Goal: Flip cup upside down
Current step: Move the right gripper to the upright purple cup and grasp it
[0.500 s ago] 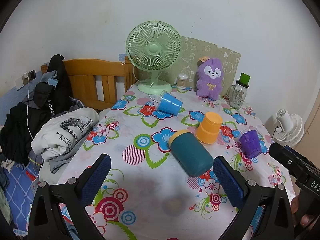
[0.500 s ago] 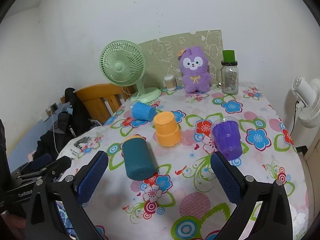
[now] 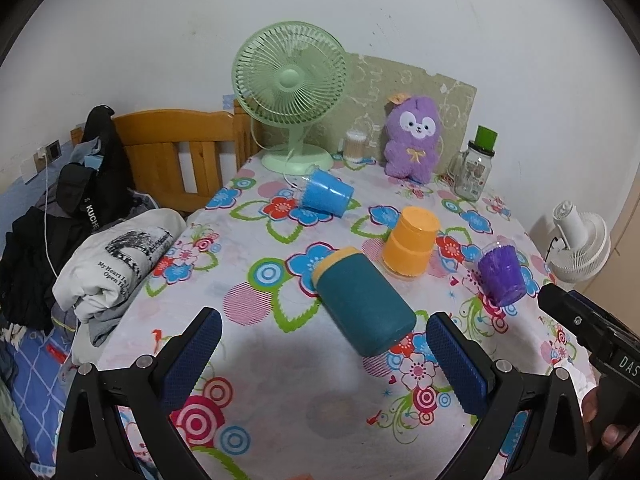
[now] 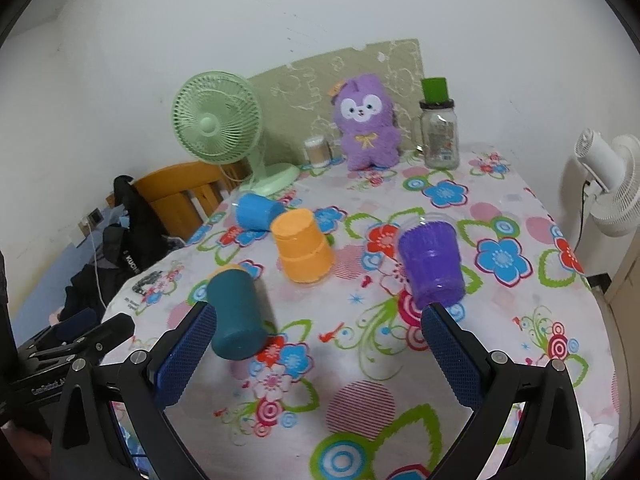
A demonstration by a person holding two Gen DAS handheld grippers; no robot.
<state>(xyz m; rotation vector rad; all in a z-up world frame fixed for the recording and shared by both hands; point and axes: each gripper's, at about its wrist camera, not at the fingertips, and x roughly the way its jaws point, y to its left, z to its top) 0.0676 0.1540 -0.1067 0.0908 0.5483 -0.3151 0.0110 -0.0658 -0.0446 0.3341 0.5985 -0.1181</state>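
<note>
A teal cup (image 3: 362,302) lies on its side on the floral tabletop (image 3: 256,360), at twelve o'clock from the left gripper (image 3: 324,356). Both the left and the right gripper (image 4: 318,350) hover with jaws wide open, empty. The flip appears not yet begun.

White wall (image 3: 160,40), wooden headboard (image 3: 176,148), floral tablecloth (image 3: 256,360), possibly bed (image 3: 28,360).

black gripper (image 3: 324,354), blue textured pads (image 3: 192,354), silver screws
</note>
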